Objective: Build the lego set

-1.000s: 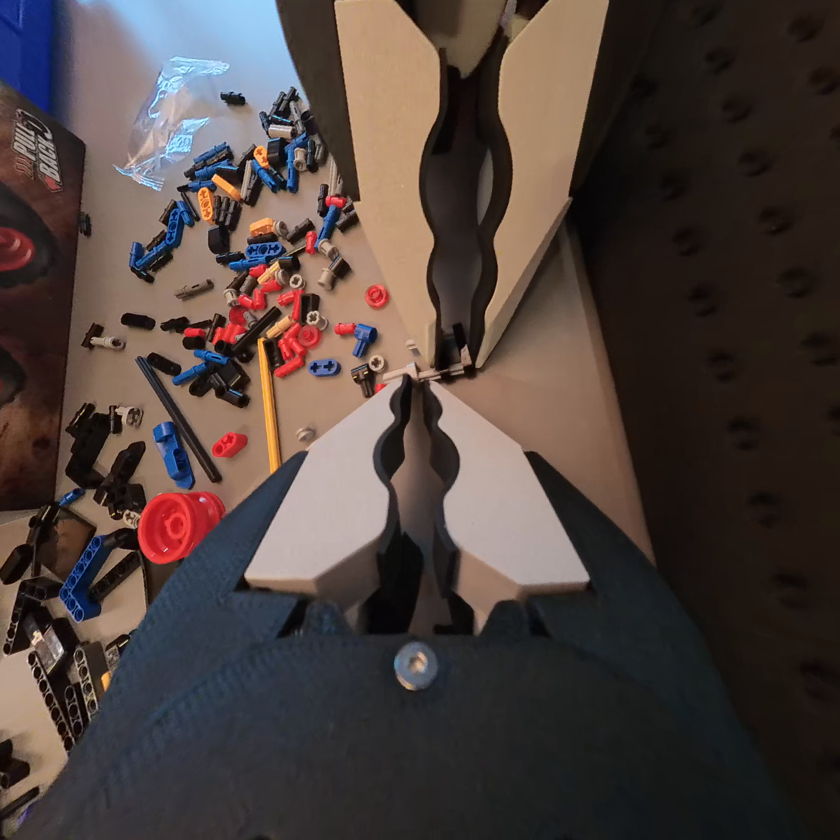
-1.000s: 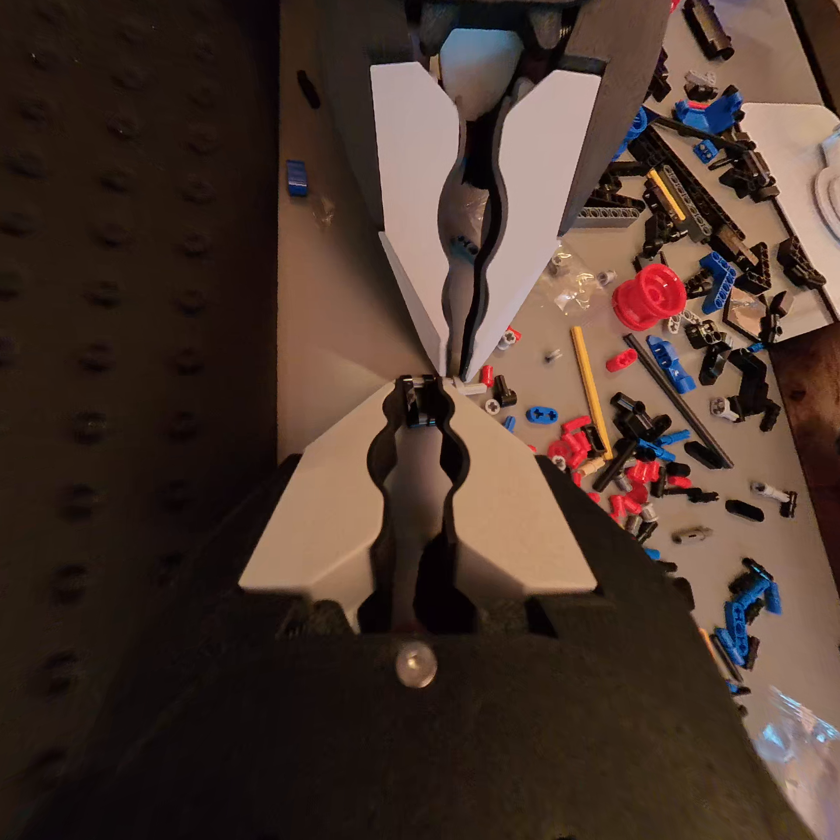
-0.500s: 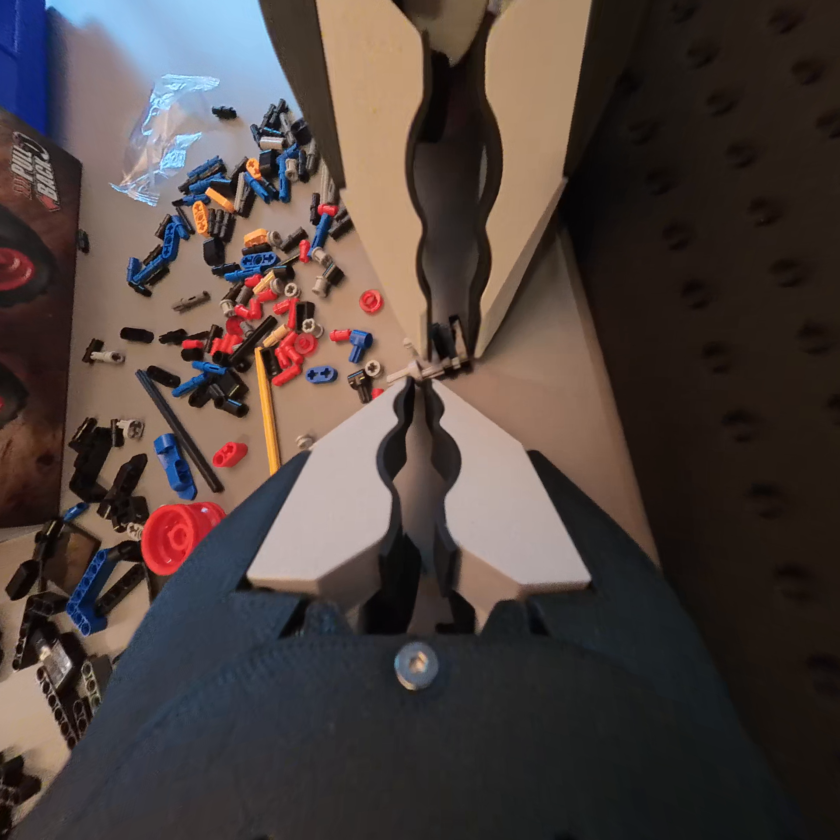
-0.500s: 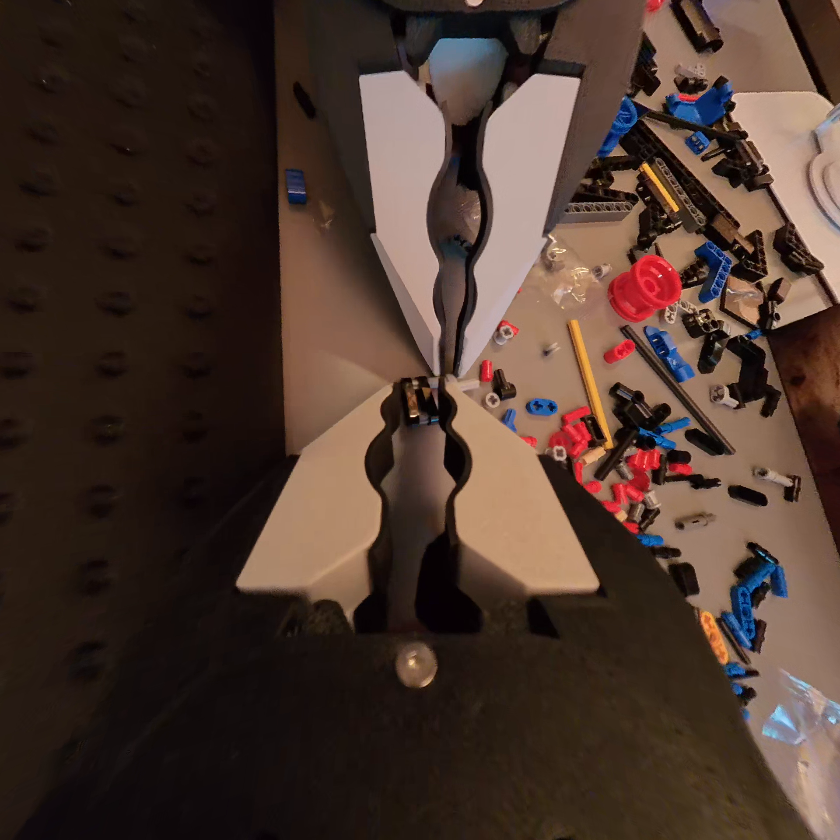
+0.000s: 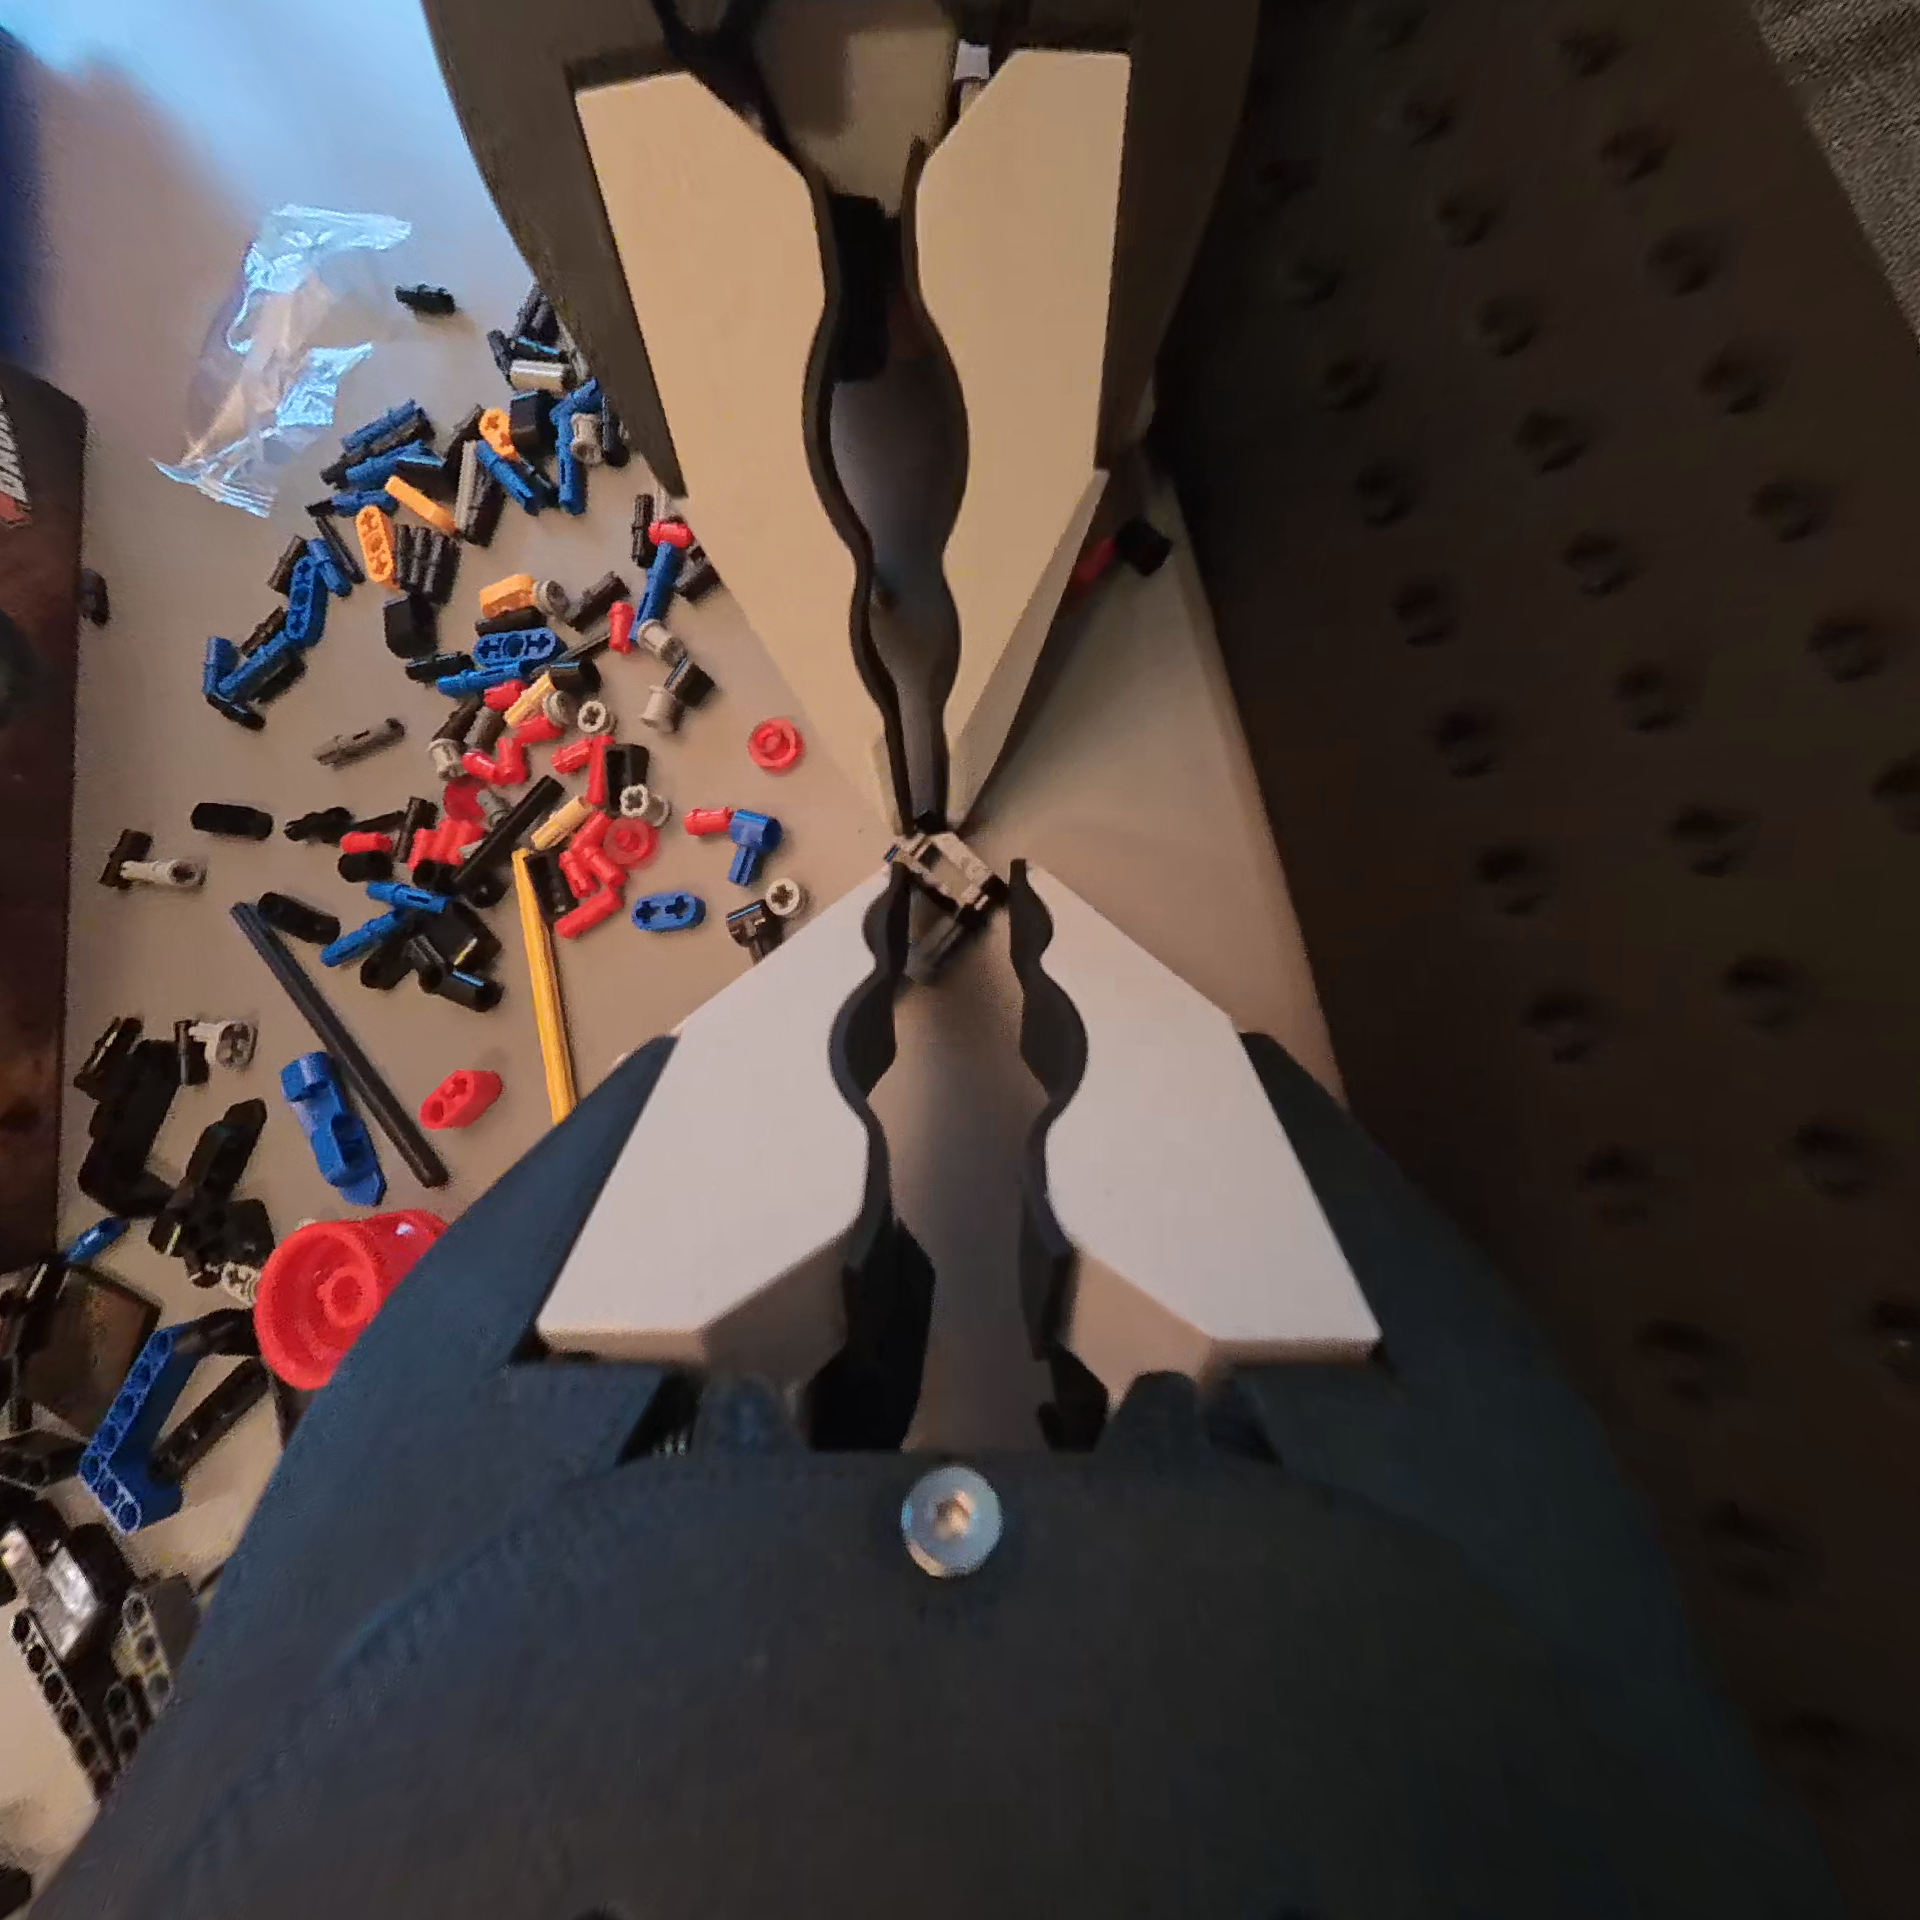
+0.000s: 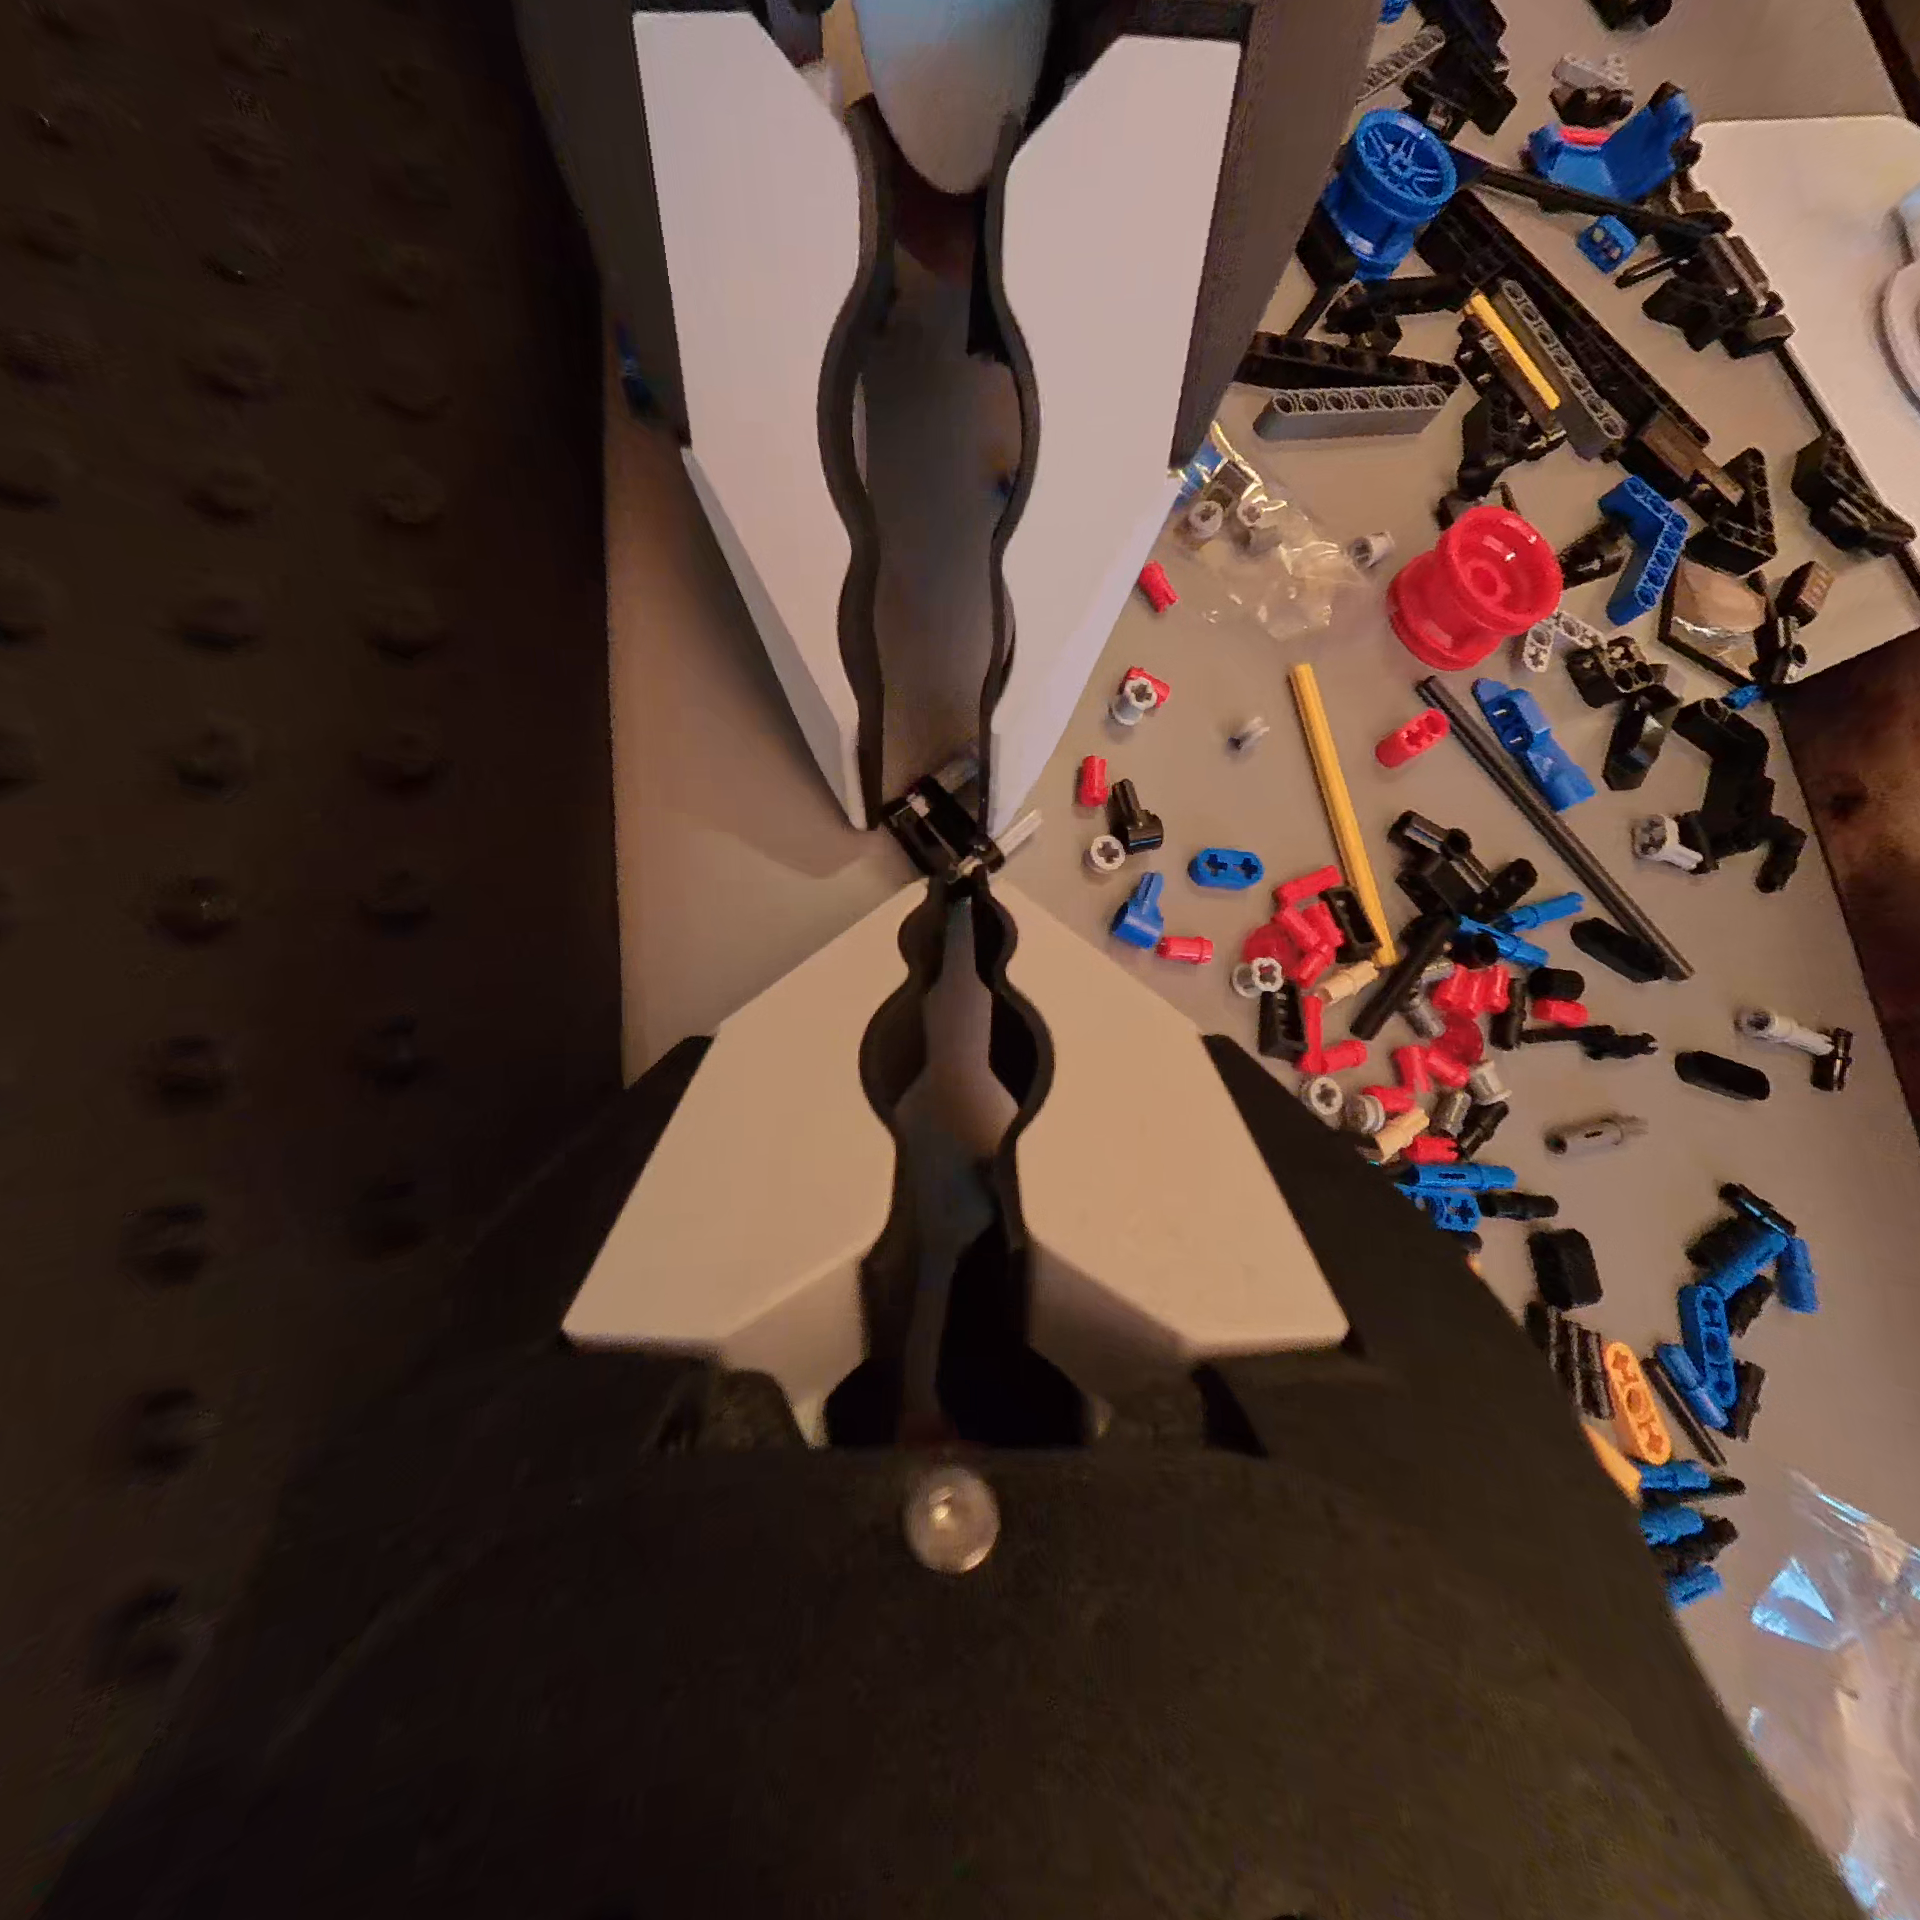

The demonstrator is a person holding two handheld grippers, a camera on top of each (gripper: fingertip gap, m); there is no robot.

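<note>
A small black lego piece with a grey pin (image 5: 951, 894) hangs above the table between both grippers, which meet tip to tip. My right gripper (image 6: 958, 888) is shut on its near edge. In the left wrist view the right gripper (image 5: 925, 816) comes in from the top. My left gripper (image 5: 956, 878) has its jaws apart, with the piece between the tips. I cannot tell whether its pads touch the piece. In the right wrist view the piece (image 6: 935, 826) sits tilted between the tips of the left gripper (image 6: 932, 805).
Loose red, blue and black parts (image 5: 520, 779) lie scattered on the grey table (image 6: 1143, 790). Among them are a red wheel (image 6: 1475, 582), a yellow axle (image 6: 1340, 810) and a blue wheel (image 6: 1392, 171). A plastic bag (image 5: 291, 343) lies beyond. A dark studded surface (image 5: 1558, 727) borders the table. It is some 8 cm from my left tips to the yellow axle (image 6: 1340, 810). The left camera catches it too, in the left wrist view (image 5: 548, 994).
My left gripper was shut on the grey pin and has opened. My right gripper has closed narrower. The black piece has tilted and now sits past the right tips, between the left tips.
</note>
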